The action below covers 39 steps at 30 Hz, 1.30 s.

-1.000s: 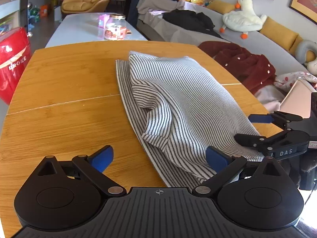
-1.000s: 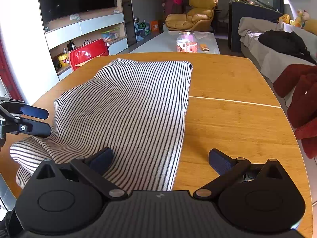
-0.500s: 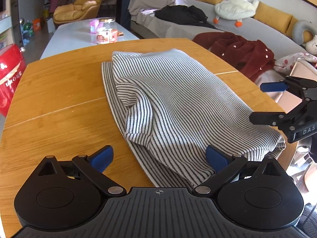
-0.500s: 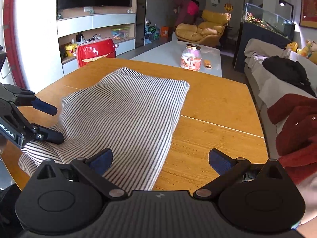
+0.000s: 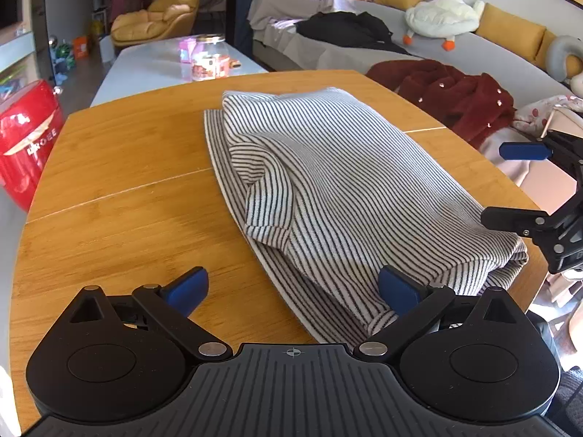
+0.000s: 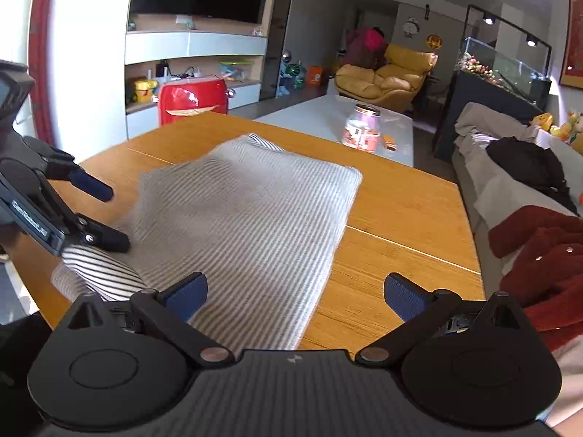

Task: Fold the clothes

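Both tongs have drawn back and risen from the striped sweater (image 5: 339,189) over the last second; a second ago the right tongs sat at its near hem, and now they hang off to the right of the left tongs, clear of the cloth. The sweater lies on the wooden bench (image 5: 120,167) ahead of both tongs, doubled over itself, with a rumpled sleeve or flap bunched along the edge nearest the left tongs and a thin under-layer showing beneath it.

Left tongs (image 5: 293,289) are spread wide and grasp nothing; the right-hand pad sits just over the sweater's near corner, and contact cannot be told. Right tongs (image 6: 295,293) are likewise released, wide apart, with the left pad over the cloth and the right pad over bare bench.

My judgement: a lengthwise fold is laid, and the hands are between grips. That fits either a pause before a further crosswise fold or a finished bundle being left. If folding goes on, the loose bunched edge wants smoothing and a firm pinch through all layers so the under-layer does not slide out.
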Each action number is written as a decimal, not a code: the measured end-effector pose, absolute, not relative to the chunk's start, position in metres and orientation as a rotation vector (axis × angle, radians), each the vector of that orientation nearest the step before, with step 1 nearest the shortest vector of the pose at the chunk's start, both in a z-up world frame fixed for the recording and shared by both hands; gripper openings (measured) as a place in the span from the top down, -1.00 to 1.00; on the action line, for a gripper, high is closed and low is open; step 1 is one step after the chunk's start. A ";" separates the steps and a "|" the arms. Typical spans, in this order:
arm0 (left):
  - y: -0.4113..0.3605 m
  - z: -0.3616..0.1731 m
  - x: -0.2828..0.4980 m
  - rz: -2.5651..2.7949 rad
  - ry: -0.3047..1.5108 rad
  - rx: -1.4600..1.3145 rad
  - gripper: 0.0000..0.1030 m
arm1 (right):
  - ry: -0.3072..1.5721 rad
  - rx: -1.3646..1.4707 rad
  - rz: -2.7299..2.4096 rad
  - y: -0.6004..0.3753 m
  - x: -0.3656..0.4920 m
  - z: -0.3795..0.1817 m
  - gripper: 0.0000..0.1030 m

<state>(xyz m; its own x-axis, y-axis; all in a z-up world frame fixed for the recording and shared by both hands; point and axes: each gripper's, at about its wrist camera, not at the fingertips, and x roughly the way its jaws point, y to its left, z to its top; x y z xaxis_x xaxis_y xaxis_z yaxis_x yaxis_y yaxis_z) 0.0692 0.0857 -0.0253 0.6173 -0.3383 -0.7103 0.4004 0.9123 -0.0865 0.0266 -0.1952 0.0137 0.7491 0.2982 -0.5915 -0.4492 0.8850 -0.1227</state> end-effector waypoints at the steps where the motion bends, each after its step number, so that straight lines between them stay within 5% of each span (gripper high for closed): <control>1: 0.087 -0.025 0.067 -0.424 0.799 0.084 -0.98 | 0.614 -0.276 0.422 -0.192 0.028 0.009 -1.00; 12: 0.100 -0.014 0.033 -0.456 0.794 0.137 -1.00 | 0.657 -0.175 0.424 -0.202 0.026 -0.009 -1.00; 17: 0.104 -0.009 0.026 -0.430 0.784 0.185 -1.00 | 0.486 -0.269 0.467 -0.194 0.003 0.012 -0.97; 21: 0.110 -0.007 0.024 -0.411 0.782 0.166 -1.00 | 0.467 -0.295 0.644 -0.174 -0.016 0.019 -0.28; 25: 0.113 -0.004 0.025 -0.397 0.772 0.135 -1.00 | 0.476 -0.384 0.730 -0.145 -0.025 0.001 -0.19; 30: 0.114 0.000 0.023 -0.393 0.764 0.140 -1.00 | 0.497 -0.304 0.686 -0.148 -0.005 0.008 0.36; 33: 0.119 0.002 0.021 -0.381 0.758 0.130 -1.00 | 0.543 -0.143 0.694 -0.172 0.015 0.028 0.40; 39: 0.125 0.005 0.023 -0.361 0.754 0.091 -1.00 | 0.530 -0.299 0.730 -0.162 -0.003 0.016 0.31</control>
<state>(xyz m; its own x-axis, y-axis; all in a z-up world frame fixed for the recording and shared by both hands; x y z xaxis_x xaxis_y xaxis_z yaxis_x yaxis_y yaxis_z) 0.0232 0.1250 0.0053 0.6707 -0.2878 -0.6837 0.3522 0.9347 -0.0480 -0.0027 -0.1620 0.0159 0.6229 0.5519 -0.5545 -0.6985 0.7115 -0.0765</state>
